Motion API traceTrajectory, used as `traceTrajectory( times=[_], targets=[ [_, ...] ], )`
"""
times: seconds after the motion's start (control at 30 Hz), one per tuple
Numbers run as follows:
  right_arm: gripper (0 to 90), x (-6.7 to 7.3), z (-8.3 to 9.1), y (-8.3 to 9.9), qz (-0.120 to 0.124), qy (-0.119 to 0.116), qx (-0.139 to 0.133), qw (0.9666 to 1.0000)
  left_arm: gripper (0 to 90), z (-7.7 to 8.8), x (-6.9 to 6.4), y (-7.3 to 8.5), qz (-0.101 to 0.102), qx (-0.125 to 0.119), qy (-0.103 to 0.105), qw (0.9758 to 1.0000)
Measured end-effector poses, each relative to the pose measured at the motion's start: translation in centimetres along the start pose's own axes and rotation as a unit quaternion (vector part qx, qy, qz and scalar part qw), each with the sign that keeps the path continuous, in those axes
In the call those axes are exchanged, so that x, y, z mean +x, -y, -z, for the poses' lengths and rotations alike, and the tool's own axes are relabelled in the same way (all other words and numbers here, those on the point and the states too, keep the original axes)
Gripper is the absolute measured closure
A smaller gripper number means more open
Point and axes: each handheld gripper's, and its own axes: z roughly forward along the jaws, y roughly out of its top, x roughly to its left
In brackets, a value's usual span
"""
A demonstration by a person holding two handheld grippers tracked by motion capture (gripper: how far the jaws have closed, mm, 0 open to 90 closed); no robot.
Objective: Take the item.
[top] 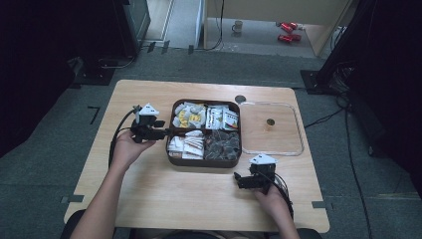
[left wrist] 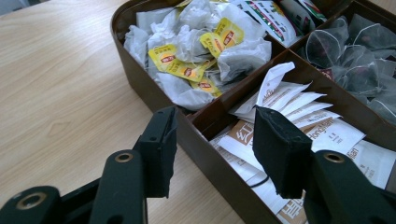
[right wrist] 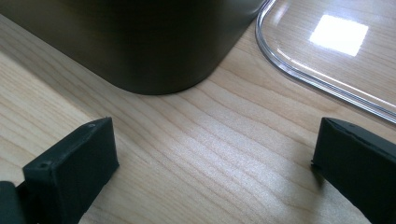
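A clear plastic lid [top: 272, 128] lies flat on the wooden bench [top: 164, 194], just beside the right wall of the box, a small dark knob at its centre. A round dark spot [top: 240, 98] sits on the bench near the far edge. On the floor beyond stand a mug [top: 238, 26] and two red items [top: 287, 31], well apart from the bench.

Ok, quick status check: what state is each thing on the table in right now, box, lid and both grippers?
Brown box: open, lid off, all four compartments filled with tea bags and sachets.
Clear lid: lying flat on the table to the right of the box, apart from it.
Left gripper: jaws part open, straddling the box's wall, gripping nothing.
Right gripper: jaws wide open over bare table, empty.
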Motion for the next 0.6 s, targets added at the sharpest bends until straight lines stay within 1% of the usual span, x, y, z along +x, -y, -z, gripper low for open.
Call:
traceTrajectory(
  times=[0.07,0.1,0.17,0.23,0.33,0.37,0.4,0.43,0.47,0.5,0.53,0.6],
  targets=[
    [0.0,0.0,0.0,0.0,0.000,-0.001,0.000,1.0000,50.9,-0.1,-0.1,-0.2,-0.001,0.000,0.002,1.0000],
    [0.0,0.0,0.0,0.0,0.001,-0.001,0.000,1.0000,54.4,-0.3,-0.3,-0.3,-0.007,0.003,0.007,0.9999],
    [0.0,0.0,0.0,0.0,0.001,-0.001,0.000,1.0000,54.5,-0.4,-0.4,-0.4,-0.009,0.004,0.005,0.9999],
    [0.0,0.0,0.0,0.0,0.001,-0.002,0.000,1.0000,54.4,-0.6,-0.4,-0.5,-0.005,0.002,0.010,0.9999],
    [0.0,-0.1,0.0,0.0,0.001,-0.002,0.000,1.0000,54.0,-1.1,-0.3,-0.5,0.002,0.007,0.026,0.9996],
    [0.0,-0.1,0.0,0.0,0.001,-0.002,0.000,1.0000,54.8,-1.2,-0.3,-0.5,0.000,0.010,0.028,0.9996],
    [0.0,-0.1,0.0,0.0,0.001,-0.002,0.000,1.0000,56.0,-1.3,-0.4,-0.5,-0.004,0.012,0.028,0.9995],
    [0.0,-0.1,0.0,0.0,0.001,-0.002,0.000,1.0000,58.0,-1.6,-0.6,-0.6,-0.013,0.013,0.026,0.9995],
    [0.0,-0.1,0.0,0.0,0.001,-0.002,0.000,1.0000,58.4,-1.6,-0.6,-0.6,-0.013,0.013,0.026,0.9995],
    [0.0,-0.1,0.0,0.0,0.001,-0.002,0.000,1.0000,58.6,-1.9,-0.8,-0.6,-0.019,0.015,0.025,0.9994],
    [0.0,-0.1,0.0,0.0,0.001,-0.002,0.000,1.0000,59.0,-2.1,-0.9,-0.6,-0.022,0.016,0.020,0.9994],
    [0.0,-0.1,0.0,0.0,0.001,-0.002,0.000,1.0000,59.9,-2.2,-0.9,-0.6,-0.021,0.015,0.020,0.9995]
  ],
)
